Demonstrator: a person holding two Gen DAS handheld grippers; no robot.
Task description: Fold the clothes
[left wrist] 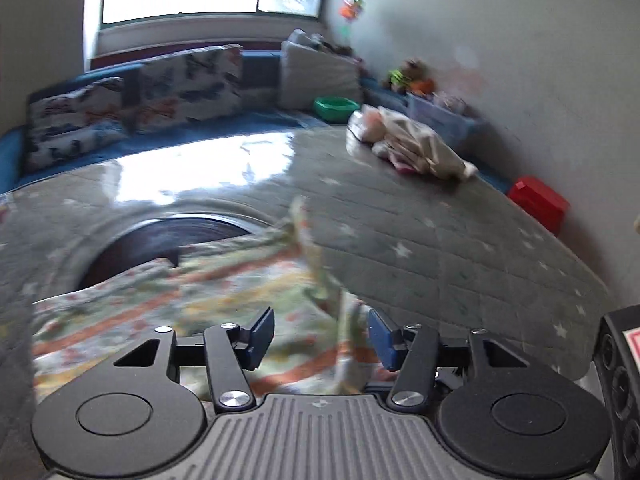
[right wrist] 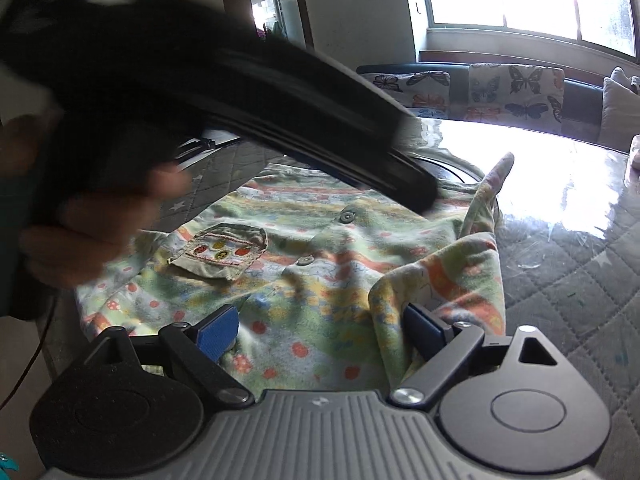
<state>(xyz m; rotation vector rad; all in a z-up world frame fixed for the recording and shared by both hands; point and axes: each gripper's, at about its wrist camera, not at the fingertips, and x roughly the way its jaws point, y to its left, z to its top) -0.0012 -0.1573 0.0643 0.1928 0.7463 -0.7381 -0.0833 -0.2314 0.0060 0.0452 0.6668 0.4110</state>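
Observation:
A child's shirt [right wrist: 320, 280] with a green, orange and yellow print lies front-up on the table, showing a small pocket [right wrist: 224, 250] and two buttons [right wrist: 347, 216]. My right gripper [right wrist: 320, 332] hovers open over its near edge, and a raised fold of the shirt [right wrist: 448, 280] leans against the right pad. In the left wrist view the same shirt [left wrist: 180, 304] is blurred, and a ridge of its cloth [left wrist: 344, 344] stands between the wide-apart pads of my open left gripper [left wrist: 322, 338]. In the right wrist view, a hand [right wrist: 92, 232] holds the left gripper's black body [right wrist: 240, 100] above the shirt.
A grey quilted star mat [left wrist: 440, 248] under glossy plastic covers the table, with a dark round opening [left wrist: 160, 240] behind the shirt. A pile of pale clothes [left wrist: 408, 140] lies far right. A green bowl [left wrist: 334, 106], butterfly cushions [left wrist: 180, 88] and a red box [left wrist: 540, 200] are beyond the edge.

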